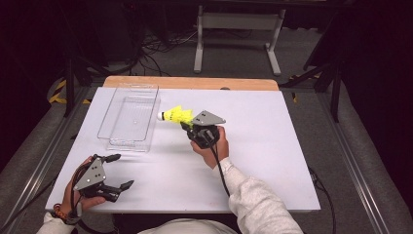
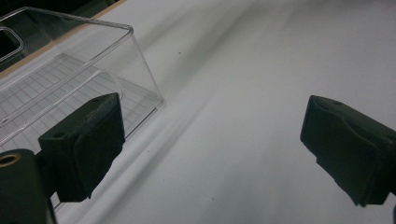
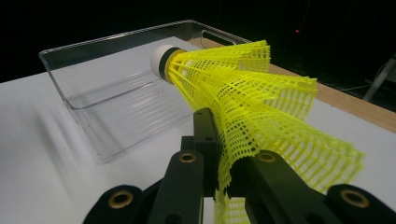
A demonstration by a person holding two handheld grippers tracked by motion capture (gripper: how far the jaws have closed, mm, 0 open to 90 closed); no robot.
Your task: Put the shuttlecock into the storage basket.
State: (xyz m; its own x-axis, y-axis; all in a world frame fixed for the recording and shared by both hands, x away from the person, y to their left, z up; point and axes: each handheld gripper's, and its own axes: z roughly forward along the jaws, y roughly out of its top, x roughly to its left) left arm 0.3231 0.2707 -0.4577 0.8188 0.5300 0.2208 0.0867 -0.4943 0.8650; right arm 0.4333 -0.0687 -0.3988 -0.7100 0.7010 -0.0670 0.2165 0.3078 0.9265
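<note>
The right hand-held gripper is closed on the mesh skirt of a yellow shuttlecock, pinching one wall of the skirt between its two black jaws so that the netting folds and crumples at the bite. It holds the shuttlecock up off the white surface, white cork end pointing away from the hand toward the clear plastic bin, just beside the bin's near long wall.

The shuttlecock looks very light and soft: the plastic mesh gives under the jaws, so a hard squeeze would likely deform it, and a grip on the skirt lets the cork end swing. The firmer place to take hold is probably the narrow neck by the dark band behind the cork, where the mesh is tight.

It is bright yellow lattice flaring from a small white rounded cork, with a dark ring where the two meet.

The left hand-held gripper rests low at the near left corner of the surface, jaws spread wide and empty, aimed toward the bin's corner.
</note>
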